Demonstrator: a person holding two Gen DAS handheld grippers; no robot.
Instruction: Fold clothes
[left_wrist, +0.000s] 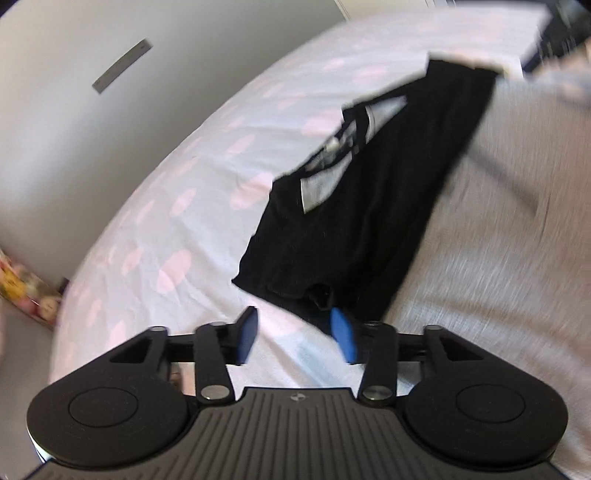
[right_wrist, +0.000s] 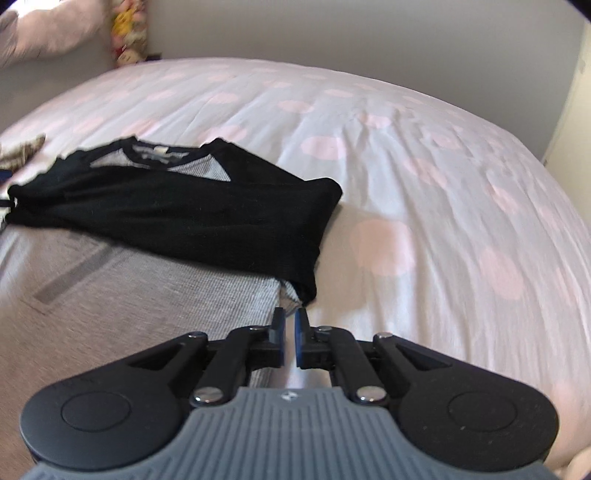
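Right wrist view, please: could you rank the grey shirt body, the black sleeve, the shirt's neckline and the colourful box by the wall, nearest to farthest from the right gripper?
From the right gripper:
1. Grey shirt body, left of the fingertips.
2. Black sleeve, folded across, just ahead; nearly tied with the first.
3. Neckline, farther, upper left.
4. Colourful box, at the wall, top left.

The shirt (right_wrist: 177, 210) is soft cloth, matt black sleeves over a finely ribbed grey body, lying on a smooth, lightly creased cotton-like bedsheet (right_wrist: 406, 166), while each gripper shows matt black plastic and shiny metal rivets.
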